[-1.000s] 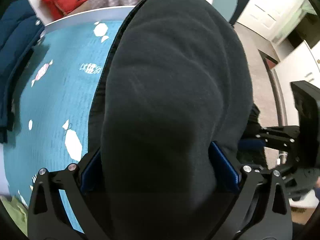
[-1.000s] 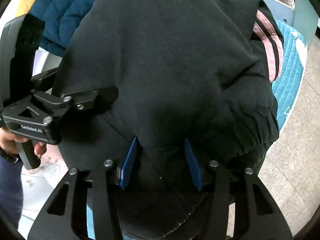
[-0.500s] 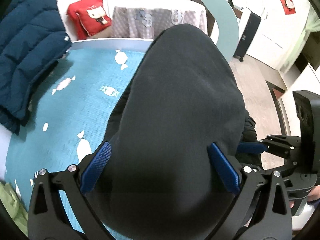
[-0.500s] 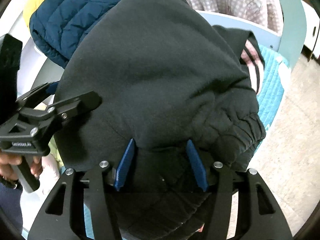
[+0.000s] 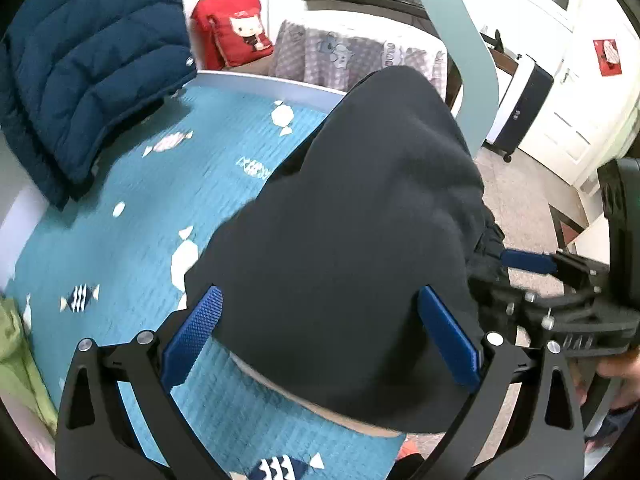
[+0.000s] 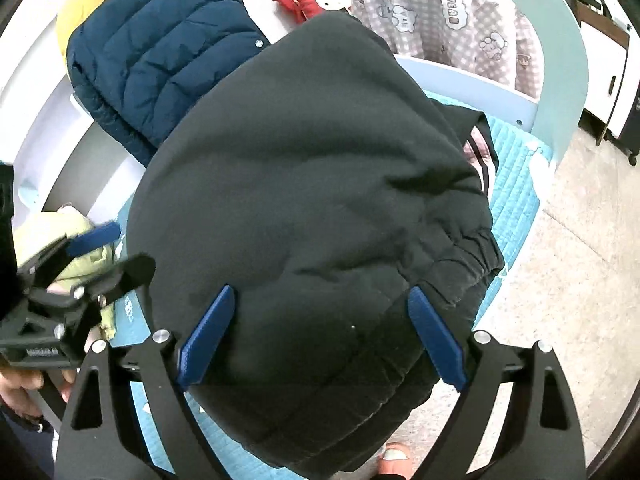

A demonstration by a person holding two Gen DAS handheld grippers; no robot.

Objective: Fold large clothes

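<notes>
Two wrist cams, both close and looking down along their tongs

Both share the black garment (image 5: 352,232) ahead; each sees the other tongs sideways.

On view: 1 black garment (image 5: 360,240), 1 navy puffer jacket (image 5: 92,72), 1 red cushion (image 5: 232,30) and 2 grippers (image 5: 320,336) (image 6: 322,334).

Child's bedroom in a home.
A teal quilted bedspread (image 5: 132,216) printed with candies and fish is covering a bed with a pale blue rail (image 5: 268,84); a red cat-face cushion (image 5: 234,28) and a grey checked cartoon blanket (image 6: 452,32) are lying beyond it, a navy puffer jacket (image 5: 88,68) is resting at the bed's edge, and white panelled doors (image 5: 576,92) are showing behind.
</notes>
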